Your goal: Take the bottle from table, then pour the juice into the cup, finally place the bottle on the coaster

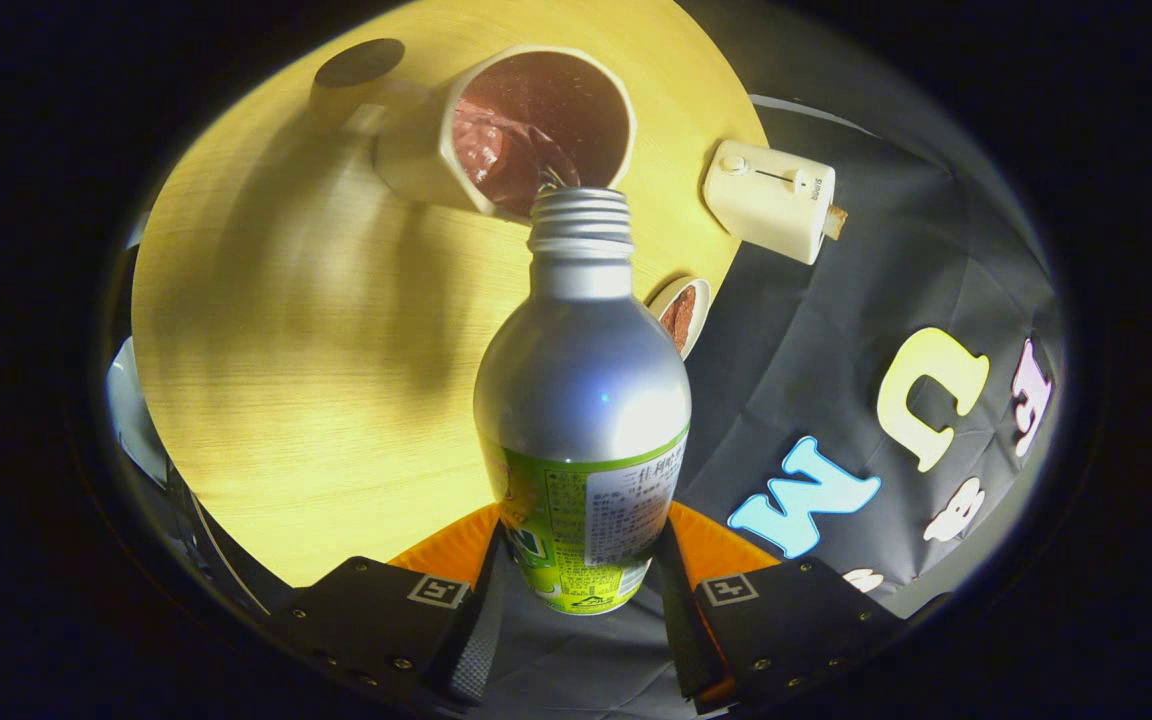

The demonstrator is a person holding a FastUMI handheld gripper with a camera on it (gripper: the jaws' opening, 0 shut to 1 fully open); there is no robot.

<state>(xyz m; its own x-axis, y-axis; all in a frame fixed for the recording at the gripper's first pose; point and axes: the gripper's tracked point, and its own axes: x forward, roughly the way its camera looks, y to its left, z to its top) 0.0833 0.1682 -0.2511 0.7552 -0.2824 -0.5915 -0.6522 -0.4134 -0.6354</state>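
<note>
My gripper (576, 590) is shut on a silver bottle (581, 400) with a green label, both fingers pressing its lower body. The bottle is tipped forward, and its uncapped threaded mouth (579, 215) sits at the near rim of a cream cup (526, 130). The cup stands on the round wooden table (286, 330) and holds dark reddish-brown liquid. A thin stream seems to run from the mouth into the cup. A dark round coaster (359, 62) lies on the table beyond the cup, to its left.
A cream box-shaped appliance (771, 198) with a dial sits at the table's right edge. A small dish (681, 312) with brown contents peeks out right of the bottle's shoulder. The black booth cloth (836, 330) hangs beyond the table on the right.
</note>
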